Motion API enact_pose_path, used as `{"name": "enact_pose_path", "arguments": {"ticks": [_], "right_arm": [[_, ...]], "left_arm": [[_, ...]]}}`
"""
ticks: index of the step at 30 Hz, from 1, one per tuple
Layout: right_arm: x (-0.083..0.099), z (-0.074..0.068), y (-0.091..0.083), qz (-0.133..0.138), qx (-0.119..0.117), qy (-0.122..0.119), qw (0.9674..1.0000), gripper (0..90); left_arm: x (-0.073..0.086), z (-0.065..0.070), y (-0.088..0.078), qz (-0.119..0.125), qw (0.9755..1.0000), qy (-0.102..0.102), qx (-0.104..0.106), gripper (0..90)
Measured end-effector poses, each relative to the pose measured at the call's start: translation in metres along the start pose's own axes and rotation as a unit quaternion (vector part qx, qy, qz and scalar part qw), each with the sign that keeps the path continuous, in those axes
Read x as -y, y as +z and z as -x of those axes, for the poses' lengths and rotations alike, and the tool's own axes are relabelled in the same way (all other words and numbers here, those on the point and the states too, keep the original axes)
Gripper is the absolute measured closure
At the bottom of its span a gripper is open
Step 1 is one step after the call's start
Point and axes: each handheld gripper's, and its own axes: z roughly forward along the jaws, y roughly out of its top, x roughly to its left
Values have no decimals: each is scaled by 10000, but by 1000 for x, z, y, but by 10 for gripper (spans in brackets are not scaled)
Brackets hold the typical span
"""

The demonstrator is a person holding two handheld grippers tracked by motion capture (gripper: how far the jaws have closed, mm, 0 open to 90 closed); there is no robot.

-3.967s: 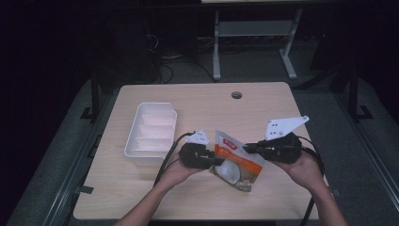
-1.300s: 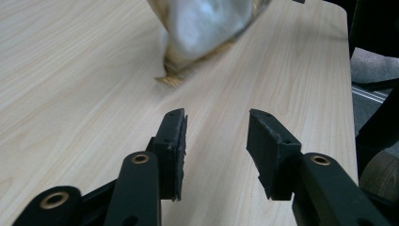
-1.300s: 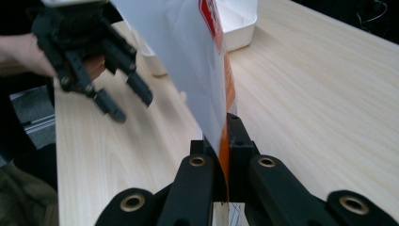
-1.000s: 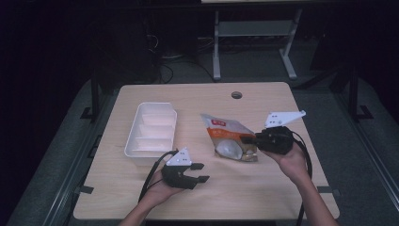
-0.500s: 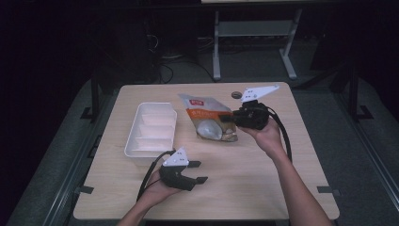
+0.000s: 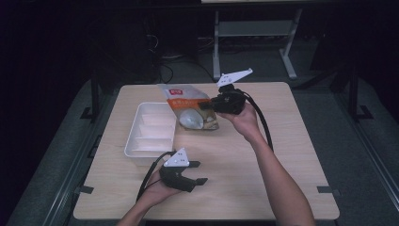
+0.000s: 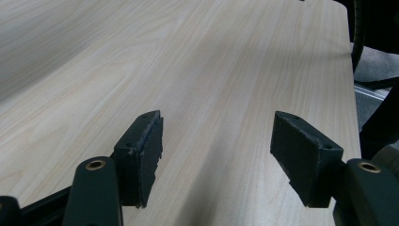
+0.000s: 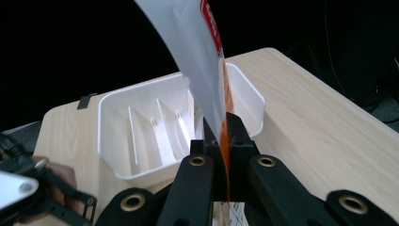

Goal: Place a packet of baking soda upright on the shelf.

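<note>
My right gripper [image 6: 212,104] is pinching one edge of a flat orange-and-clear plastic pouch with a red label [image 6: 190,113], holding it in the air just right of the white plastic divided tray [image 6: 149,134], above the far middle of the pale wooden table [image 6: 263,160]. From the high view I can see the pouch's face: the red label near its far corner, an orange band, and a pale rounded content behind the clear part. The right gripper view gives me what that one cannot: the pouch [image 8: 207,70] seen edge-on, rising thin and translucent from between my two black jaws, which are pressed together on it with the orange film in the seam. Beyond it, the tray [image 8: 141,127] shows its upright partitions and several compartments; the pouch hangs in front of its right end.

My left gripper [image 6: 194,173] rests low over the near left part of the table, well apart from the pouch and just near of the tray's near corner. The left gripper view [image 7: 216,146] shows its jaws spread wide with bare wood grain [image 7: 197,70] between them. My left hand and that gripper [image 8: 37,188] also show at the lower left of the right gripper view.
</note>
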Motion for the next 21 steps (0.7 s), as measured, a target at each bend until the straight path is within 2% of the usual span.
{"name": "enact_pose_path", "arguments": {"ticks": [7, 14, 21], "right_arm": [[-19, 6, 23, 40, -110, -24, 9999, 899], [-33, 7, 41, 13, -177, -74, 9998, 899], [-47, 8, 64, 18, -232, -158, 9996, 899]], "left_arm": [[3, -2, 0, -20, 10000, -38, -18, 326], [4, 2, 3, -110, 9999, 79, -15, 323], [5, 1, 1, -76, 10000, 30, -27, 320]]}}
